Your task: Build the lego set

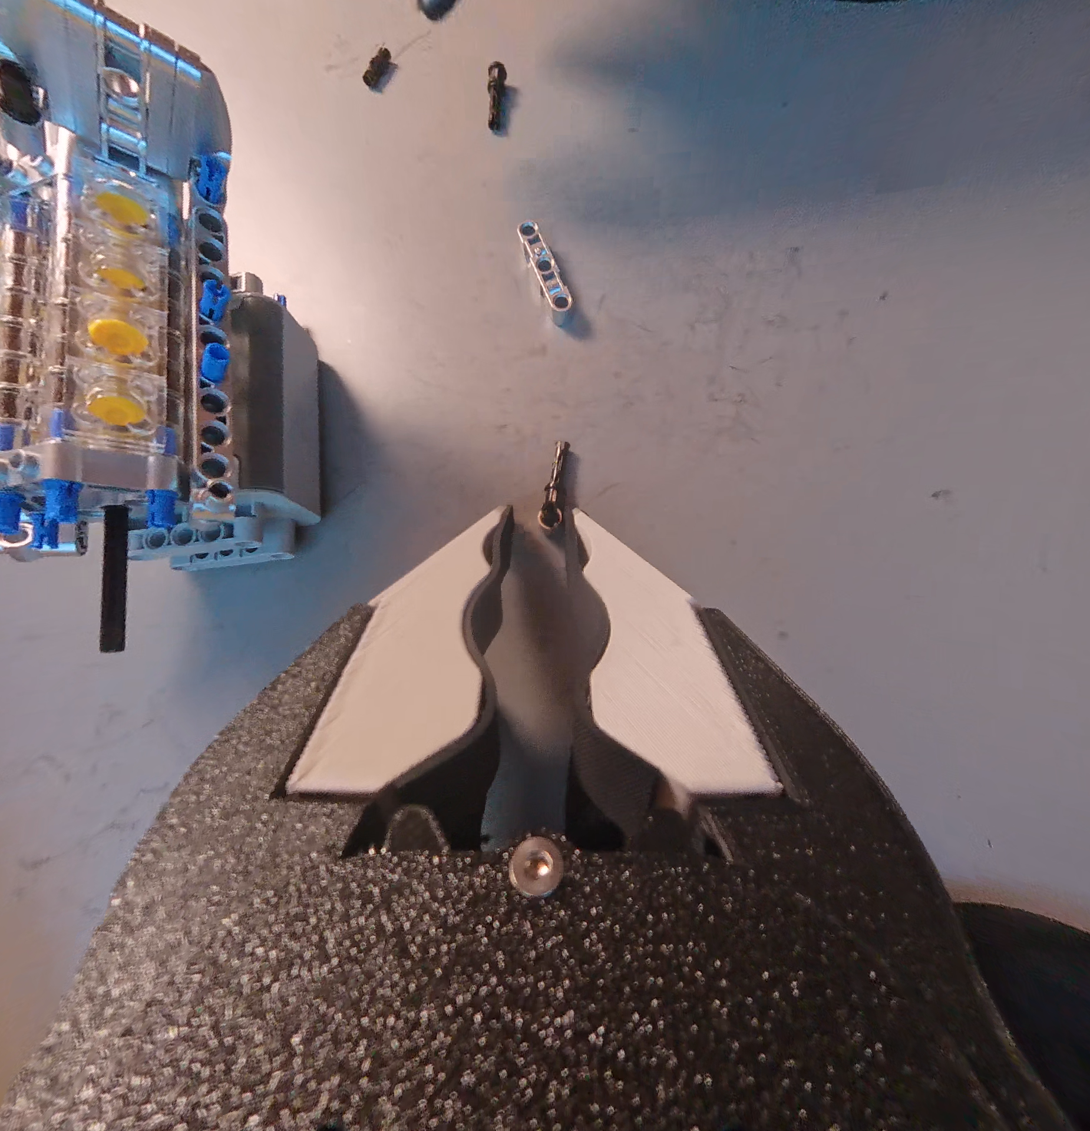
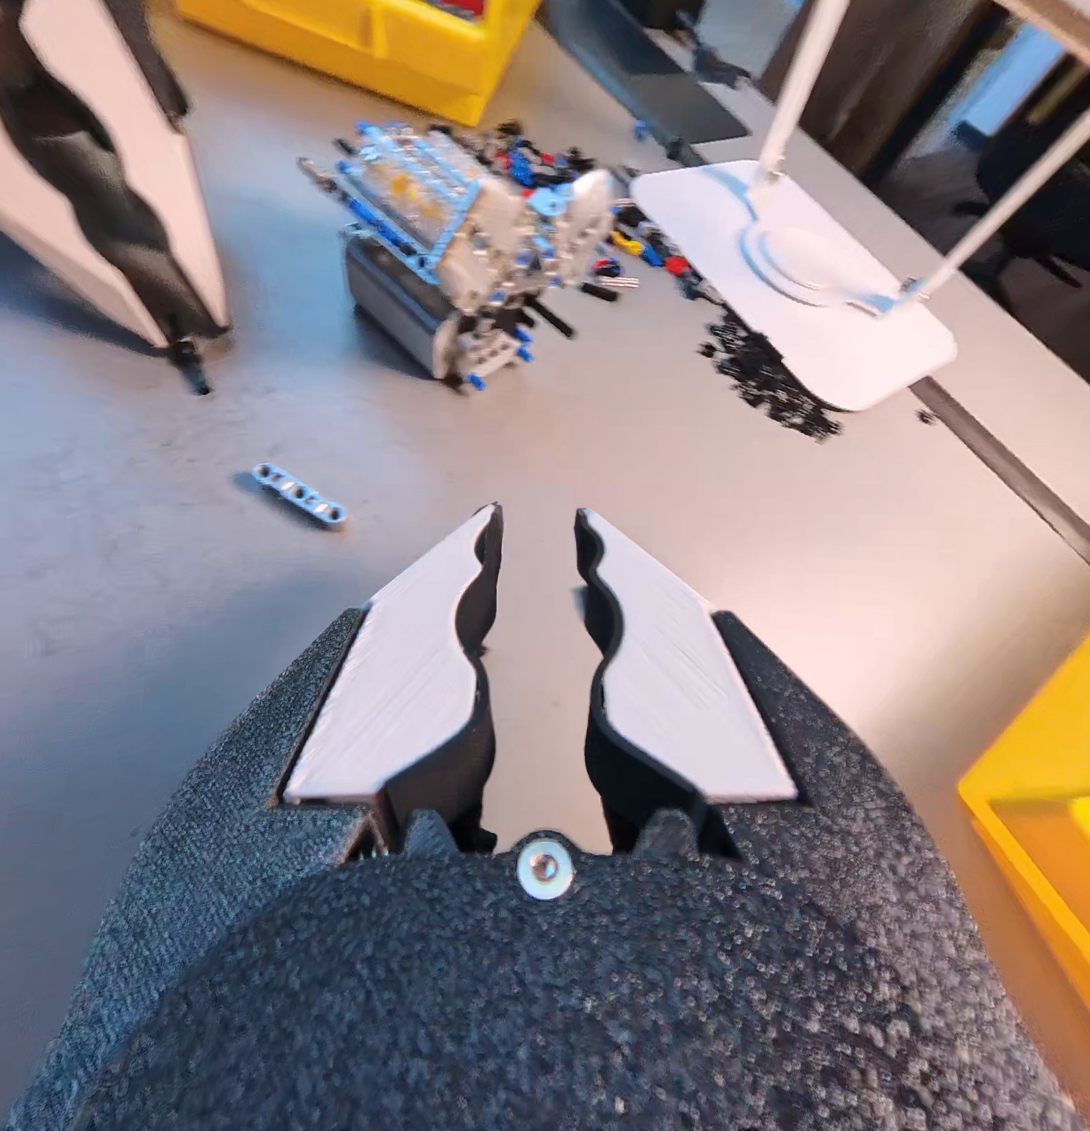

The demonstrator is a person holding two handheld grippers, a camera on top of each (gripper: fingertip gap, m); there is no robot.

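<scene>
While the left gripper (image 1: pixel 541 511) points straight down at the grey table (image 1: pixel 836 367), its white fingers sit nearly together, pinching a small black pin (image 1: pixel 555 483) at the tips; the pin's far end reaches toward the tabletop, contact uncertain. Just beyond it lies a short grey beam with holes (image 1: pixel 545 272), flat on the table, and farther off two more black pins (image 1: pixel 377 67) lie apart. Left of the gripper stands a brick-built engine model (image 1: pixel 120 318), clear cylinders with yellow pistons and blue connectors, on a grey block. Right gripper (image 2: pixel 537 520): fingers parted by a moderate gap, nothing between them, hovering above bare table. Ahead of it, the same beam (image 2: pixel 299 494) to the left, a white lamp base (image 2: pixel 793 275) right of the model, loose black parts (image 2: pixel 769 379) beside that, and yellow bins (image 2: pixel 383 43) behind.
</scene>
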